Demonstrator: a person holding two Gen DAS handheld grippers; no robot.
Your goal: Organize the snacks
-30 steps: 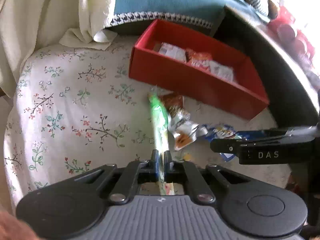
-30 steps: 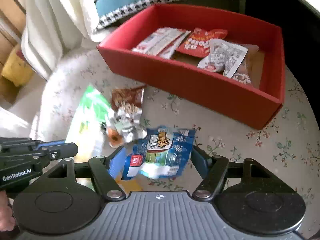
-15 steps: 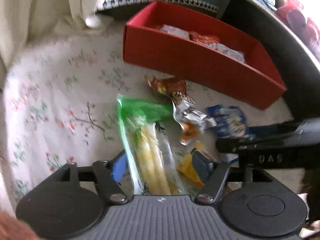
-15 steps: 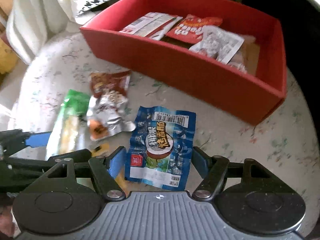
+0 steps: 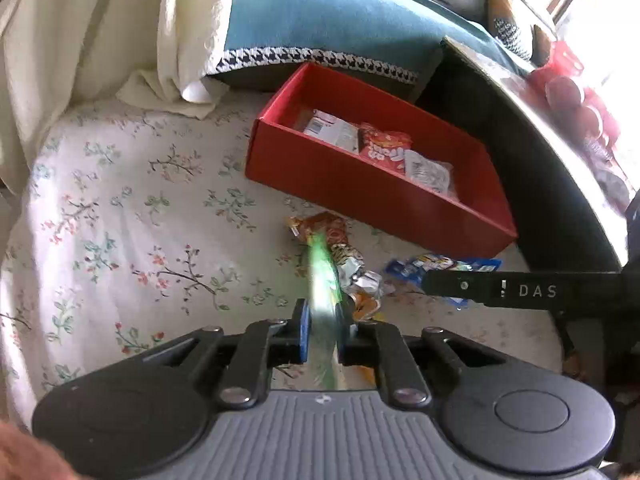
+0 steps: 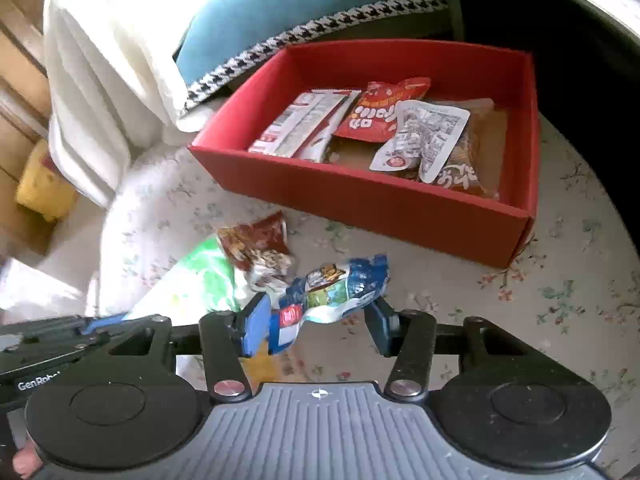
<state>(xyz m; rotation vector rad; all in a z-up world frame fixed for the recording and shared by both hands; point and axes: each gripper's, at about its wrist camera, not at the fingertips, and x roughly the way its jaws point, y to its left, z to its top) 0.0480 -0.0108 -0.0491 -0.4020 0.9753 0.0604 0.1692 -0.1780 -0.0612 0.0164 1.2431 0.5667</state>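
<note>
Between left fingers [image 5: 320, 332] — pinched green packet [image 5: 325, 280], edge-on, long axis pointing away toward red box [image 5: 360, 196].

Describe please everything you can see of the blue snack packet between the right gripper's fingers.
The blue snack packet is a glossy plastic pouch with a colourful picture and a red-and-white label at its near end. It is crumpled and bowed, squeezed sideways by the right gripper, whose jaws have just been closing on it. It hangs above the floral cloth, in front of the red box.
</note>
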